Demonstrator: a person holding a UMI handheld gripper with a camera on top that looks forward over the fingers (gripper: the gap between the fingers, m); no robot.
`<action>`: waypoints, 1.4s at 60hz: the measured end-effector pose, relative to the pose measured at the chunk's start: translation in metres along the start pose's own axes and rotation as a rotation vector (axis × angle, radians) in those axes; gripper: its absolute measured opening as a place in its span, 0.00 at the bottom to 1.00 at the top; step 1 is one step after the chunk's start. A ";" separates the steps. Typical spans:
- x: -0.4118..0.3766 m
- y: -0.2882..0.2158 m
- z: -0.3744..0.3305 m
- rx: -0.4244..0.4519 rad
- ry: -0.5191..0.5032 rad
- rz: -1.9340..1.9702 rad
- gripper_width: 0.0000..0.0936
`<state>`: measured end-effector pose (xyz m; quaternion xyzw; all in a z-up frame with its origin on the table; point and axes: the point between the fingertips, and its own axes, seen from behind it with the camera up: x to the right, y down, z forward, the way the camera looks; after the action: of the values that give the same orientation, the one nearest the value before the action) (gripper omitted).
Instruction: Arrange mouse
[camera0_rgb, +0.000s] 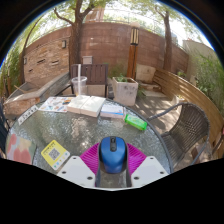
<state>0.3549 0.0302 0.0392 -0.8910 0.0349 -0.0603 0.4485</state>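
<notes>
Mouse in the claw, over a patio table

The gripper (112, 163) has its pink pads (91, 160) drawn in tight on both flanks of a blue mouse (111, 153), held above the near edge of a glass table (75, 133). Beyond lie a yellow card (54, 153), a green object (136, 123), a book (87, 104) and a cup (79, 83) toward the far edge. To finish cleanly, lower level onto bare glass, clear of the card, and release only once it rests.
</notes>
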 end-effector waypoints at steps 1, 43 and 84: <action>0.000 -0.010 -0.007 0.020 0.009 0.008 0.37; -0.381 0.057 -0.080 -0.015 -0.234 -0.006 0.45; -0.351 -0.004 -0.289 -0.030 -0.113 -0.039 0.91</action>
<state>-0.0326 -0.1565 0.1867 -0.9001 -0.0069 -0.0182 0.4352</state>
